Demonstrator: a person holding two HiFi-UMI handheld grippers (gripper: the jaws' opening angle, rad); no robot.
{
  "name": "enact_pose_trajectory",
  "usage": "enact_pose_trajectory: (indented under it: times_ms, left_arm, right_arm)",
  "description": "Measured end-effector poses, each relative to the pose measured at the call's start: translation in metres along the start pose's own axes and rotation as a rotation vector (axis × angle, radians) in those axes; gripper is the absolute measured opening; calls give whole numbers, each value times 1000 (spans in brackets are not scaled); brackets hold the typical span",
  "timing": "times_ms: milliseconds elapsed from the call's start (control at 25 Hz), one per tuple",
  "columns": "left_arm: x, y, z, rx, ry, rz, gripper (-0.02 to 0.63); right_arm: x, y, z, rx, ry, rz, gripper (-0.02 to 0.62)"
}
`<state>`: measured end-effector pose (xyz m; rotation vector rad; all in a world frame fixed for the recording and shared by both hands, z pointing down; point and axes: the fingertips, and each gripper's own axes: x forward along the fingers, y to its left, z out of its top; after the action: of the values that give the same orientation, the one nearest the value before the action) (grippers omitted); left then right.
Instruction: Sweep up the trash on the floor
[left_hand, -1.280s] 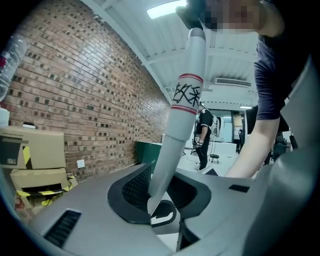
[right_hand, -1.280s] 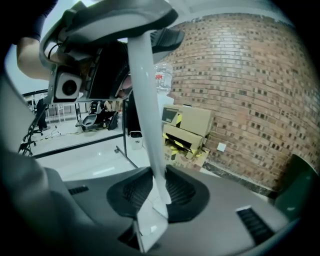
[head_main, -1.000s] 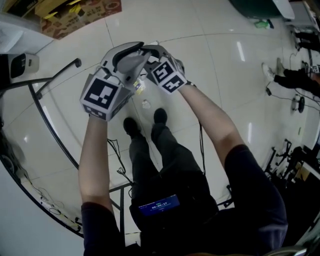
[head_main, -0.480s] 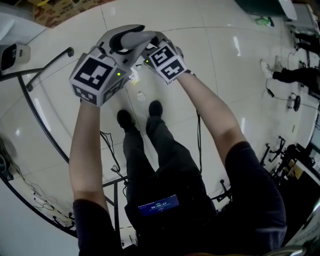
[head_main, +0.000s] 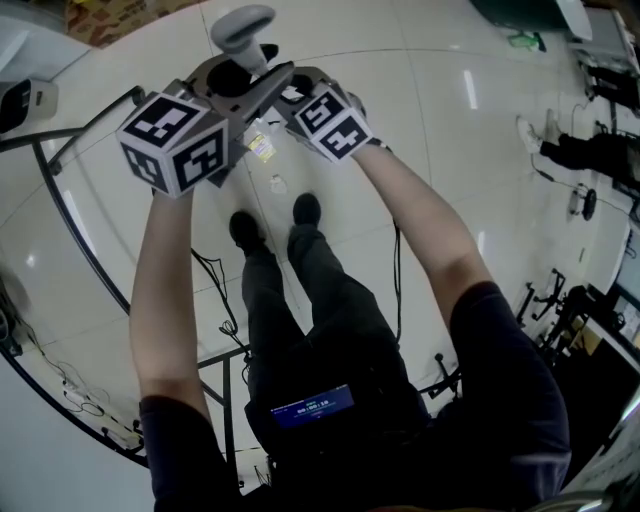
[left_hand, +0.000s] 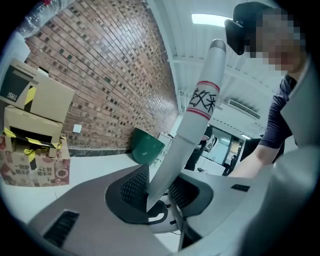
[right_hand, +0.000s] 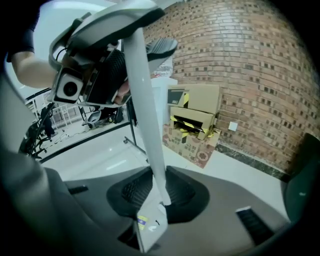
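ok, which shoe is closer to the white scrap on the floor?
The right shoe: it stands further forward, with its toe nearer the white scrap. The left shoe sits further back and farther from it.

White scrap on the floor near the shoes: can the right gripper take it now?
Probably not: the right gripper is shut on the white handle, and the scrap lies on the floor below it.

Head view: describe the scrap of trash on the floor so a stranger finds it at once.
On the pale tiled floor, find the person's two black shoes. Just ahead of their toes lies a small white crumpled scrap. Unlike the yellow-labelled white handle above it in the picture, it lies loose on the tiles.
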<state>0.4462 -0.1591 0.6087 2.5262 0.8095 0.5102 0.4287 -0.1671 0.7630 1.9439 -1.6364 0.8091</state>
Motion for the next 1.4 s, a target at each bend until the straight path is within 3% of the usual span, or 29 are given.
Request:
enact_pose_trajectory:
  times_ms: [360, 760, 1200, 1400]
  left_arm:
    - [0, -33, -21, 3, 86, -24, 109]
    - [1, -56, -23, 7, 95, -71, 109]
    - [5, -79, -16, 171, 93, -100, 97]
    - [-2, -101, 15, 223, 63, -100, 97]
  right_arm:
    - [-18, 19, -19, 30, 36, 3, 101]
    - [-41, 37, -29, 56, 30, -8, 98]
    - [-59, 34, -27, 14, -6, -87, 92]
    - [-86, 30, 1, -15, -28, -102, 92]
